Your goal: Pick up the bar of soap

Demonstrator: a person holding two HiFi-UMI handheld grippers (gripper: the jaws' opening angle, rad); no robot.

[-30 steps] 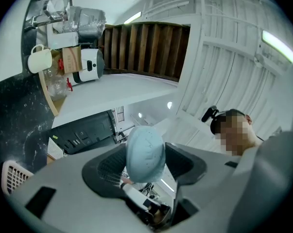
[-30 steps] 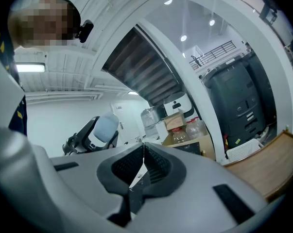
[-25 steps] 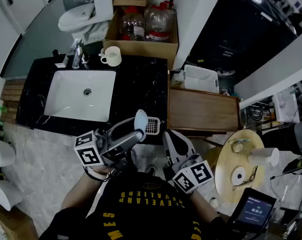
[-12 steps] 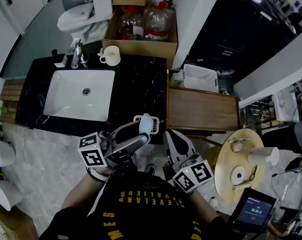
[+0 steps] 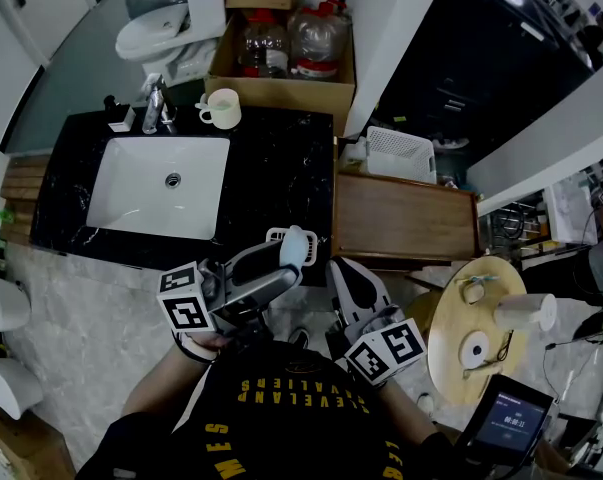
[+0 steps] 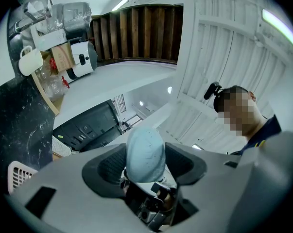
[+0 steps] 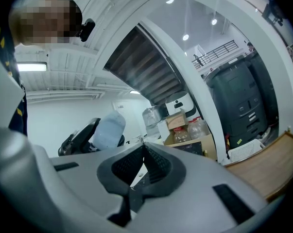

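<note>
Pale blue oval bar of soap [image 6: 145, 154], smooth and faintly speckled, is clamped between the left gripper's [image 6: 145, 165] ribbed black fingers [image 6: 110, 166], raised over the front corner of the glossy black veined-stone tabletop [image 5: 281, 168] beside a white slotted plastic tray [image 5: 274, 236]. The right gripper's [image 7: 144, 160] fingers are pressed together, holding nothing.

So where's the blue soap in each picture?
Head view: the bar of soap is at the centre, clamped in the left gripper.
Left gripper view: low centre, between the jaws.
Right gripper view: left of centre, above the shut right gripper.
Shared landmark: the bottles in the cardboard box.
</note>
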